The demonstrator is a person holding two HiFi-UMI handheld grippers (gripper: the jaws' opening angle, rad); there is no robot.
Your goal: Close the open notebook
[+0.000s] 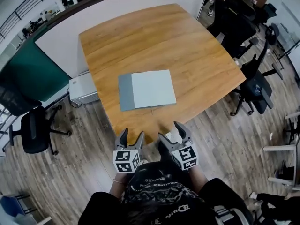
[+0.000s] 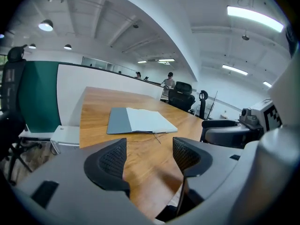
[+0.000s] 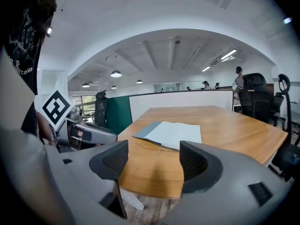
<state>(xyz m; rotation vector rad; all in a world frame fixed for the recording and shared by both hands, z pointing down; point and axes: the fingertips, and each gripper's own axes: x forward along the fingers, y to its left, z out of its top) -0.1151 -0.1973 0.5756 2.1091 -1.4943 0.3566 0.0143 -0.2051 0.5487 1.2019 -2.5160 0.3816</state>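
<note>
Grey cover, pale pages: notebook (image 1: pixel 146 90) lies open, flat on wooden table (image 1: pixel 197 50), toward near edge, grey flap at left. Left gripper (image 1: pixel 132 136) hangs short of table edge, jaws apart, nothing between. Right gripper (image 1: pixel 169 132) just beside it, jaws spread too, empty, apart from notebook. Black office chairs (image 1: pixel 243 27) along table's right side; plank floor (image 1: pixel 225 144) below.
</note>
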